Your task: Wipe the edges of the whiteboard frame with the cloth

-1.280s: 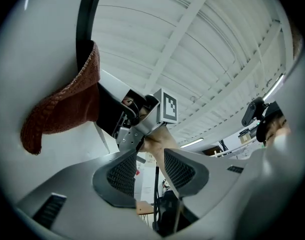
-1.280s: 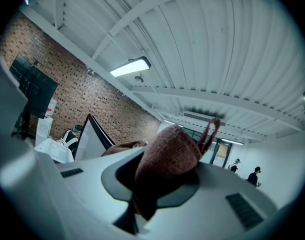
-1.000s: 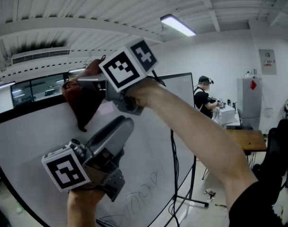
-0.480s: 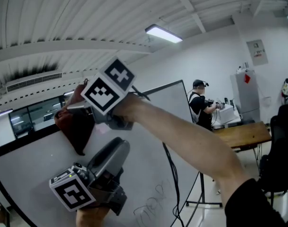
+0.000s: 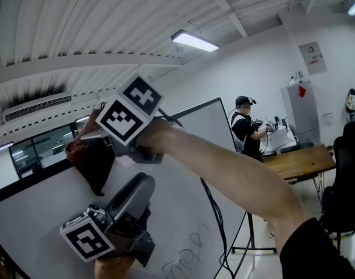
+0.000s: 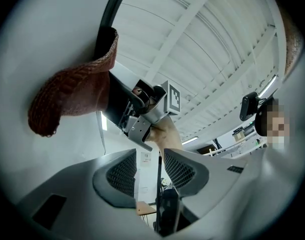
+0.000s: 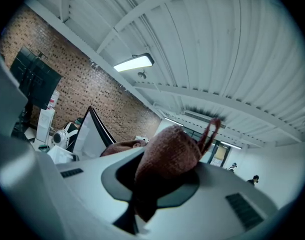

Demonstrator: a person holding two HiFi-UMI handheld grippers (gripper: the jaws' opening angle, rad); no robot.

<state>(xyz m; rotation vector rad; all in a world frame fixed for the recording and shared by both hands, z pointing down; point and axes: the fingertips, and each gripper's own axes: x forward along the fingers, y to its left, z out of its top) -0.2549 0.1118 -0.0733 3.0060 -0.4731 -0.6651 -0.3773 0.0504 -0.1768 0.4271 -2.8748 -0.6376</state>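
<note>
Right tongs (image 7: 153, 185) clamp cloth (image 7: 168, 153) against whiteboard frame (image 6: 109, 15).

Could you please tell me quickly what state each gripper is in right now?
Left gripper: open, nothing between its jaws.
Right gripper: shut on the cloth.

Bright, even light from a ceiling lamp (image 5: 194, 40); soft shadows; both gripper views bend strongly, with dark corners and blurred edges
</note>
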